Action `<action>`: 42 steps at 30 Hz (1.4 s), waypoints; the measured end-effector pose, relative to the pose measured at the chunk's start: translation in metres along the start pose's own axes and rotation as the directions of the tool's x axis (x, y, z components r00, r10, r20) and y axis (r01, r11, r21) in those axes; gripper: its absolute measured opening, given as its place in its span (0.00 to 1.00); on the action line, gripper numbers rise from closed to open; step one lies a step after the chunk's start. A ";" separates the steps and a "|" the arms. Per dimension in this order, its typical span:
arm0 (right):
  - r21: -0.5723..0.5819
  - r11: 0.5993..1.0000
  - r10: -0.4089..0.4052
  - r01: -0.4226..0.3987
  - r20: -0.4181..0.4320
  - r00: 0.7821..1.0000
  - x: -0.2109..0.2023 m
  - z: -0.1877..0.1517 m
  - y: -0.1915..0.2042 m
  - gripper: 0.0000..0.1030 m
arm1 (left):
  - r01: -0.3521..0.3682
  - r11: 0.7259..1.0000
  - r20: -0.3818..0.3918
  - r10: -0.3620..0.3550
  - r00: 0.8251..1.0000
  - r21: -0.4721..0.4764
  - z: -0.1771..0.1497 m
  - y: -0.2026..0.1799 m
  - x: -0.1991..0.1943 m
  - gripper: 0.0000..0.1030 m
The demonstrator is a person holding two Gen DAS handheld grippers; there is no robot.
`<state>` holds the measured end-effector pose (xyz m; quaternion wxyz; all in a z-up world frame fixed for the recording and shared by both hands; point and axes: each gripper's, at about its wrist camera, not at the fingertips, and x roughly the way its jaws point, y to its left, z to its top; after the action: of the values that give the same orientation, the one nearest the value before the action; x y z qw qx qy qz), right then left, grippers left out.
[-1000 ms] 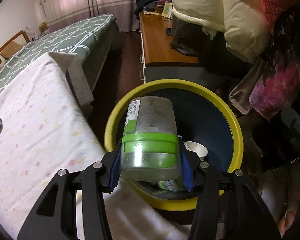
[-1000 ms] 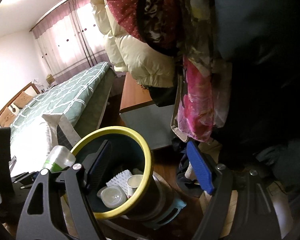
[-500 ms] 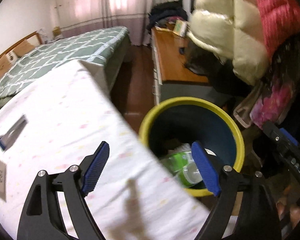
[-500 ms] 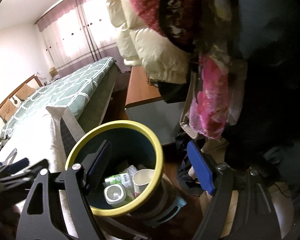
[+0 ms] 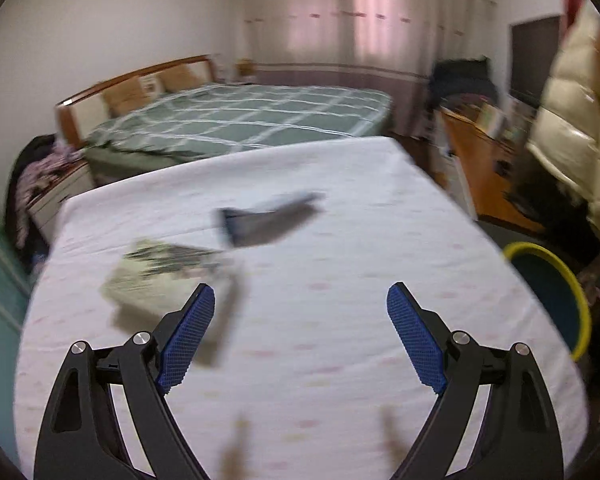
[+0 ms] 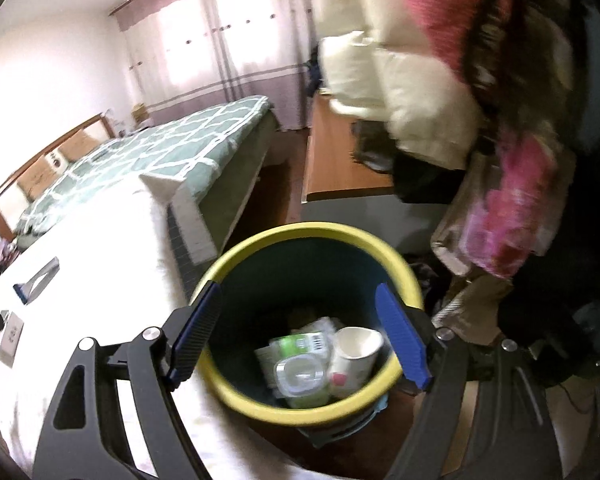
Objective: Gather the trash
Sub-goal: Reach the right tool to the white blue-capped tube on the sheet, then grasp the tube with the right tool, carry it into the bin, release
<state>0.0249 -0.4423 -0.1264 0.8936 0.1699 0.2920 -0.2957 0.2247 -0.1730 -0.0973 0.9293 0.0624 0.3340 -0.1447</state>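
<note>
Left wrist view: the left gripper [image 5: 300,334] hangs over a white cloth-covered table [image 5: 340,360] dotted with faint pink marks, its blue-padded jaws spread wide with nothing between them. Two pieces of trash lie on the cloth ahead of it: a pale flat packet [image 5: 160,280] with dark print, just beyond the left pad, and a dark grey wrapper [image 5: 268,222] with a blue end farther on. Motion blur smears both, so no writing on them can be read. Off the table's right edge stands the yellow-rimmed bin [image 5: 568,296], dark blue inside. Behind the table is a bed [image 5: 240,116] with a green, white-lined cover and a wooden headboard, pink curtains [image 5: 360,16] at the window, and a wooden desk [image 5: 472,160] at the right.

Right wrist view: the right gripper [image 6: 300,336] is poised directly above the bin [image 6: 236,392], jaws wide apart and holding nothing. Inside the bin lie a green-and-white container [image 6: 300,376] showing a barcode label, a white paper cup [image 6: 354,356] on its side, and crumpled wrapping. The label's text is too small to read. The table [image 6: 80,280] touches the bin's left side; the grey wrapper [image 6: 36,280] and the flat packet [image 6: 12,338] rest near its far left. Cream and pink padded coats [image 6: 420,80] hang at the upper right above the desk [image 6: 340,164].
</note>
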 end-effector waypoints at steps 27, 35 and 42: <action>-0.314 0.885 0.288 -0.345 -0.213 0.933 0.048 0.013 0.294 0.74 | -0.299 0.851 -0.056 0.305 0.951 -0.433 -0.045 0.222 0.002 0.88; -0.282 0.893 0.270 -0.349 -0.284 0.920 0.088 0.018 0.348 0.64 | -0.318 0.848 -0.048 0.329 0.943 -0.425 -0.044 0.220 0.001 0.88; -0.232 0.923 0.222 -0.308 -0.333 0.916 0.120 0.016 0.369 0.61 | -0.311 0.847 -0.052 0.321 0.946 -0.431 -0.044 0.219 0.002 0.88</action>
<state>0.3416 -0.2176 -0.1405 0.8856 0.1233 0.4371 -0.0969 0.2676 0.0438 -0.1279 0.9344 -0.0932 0.3327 0.0871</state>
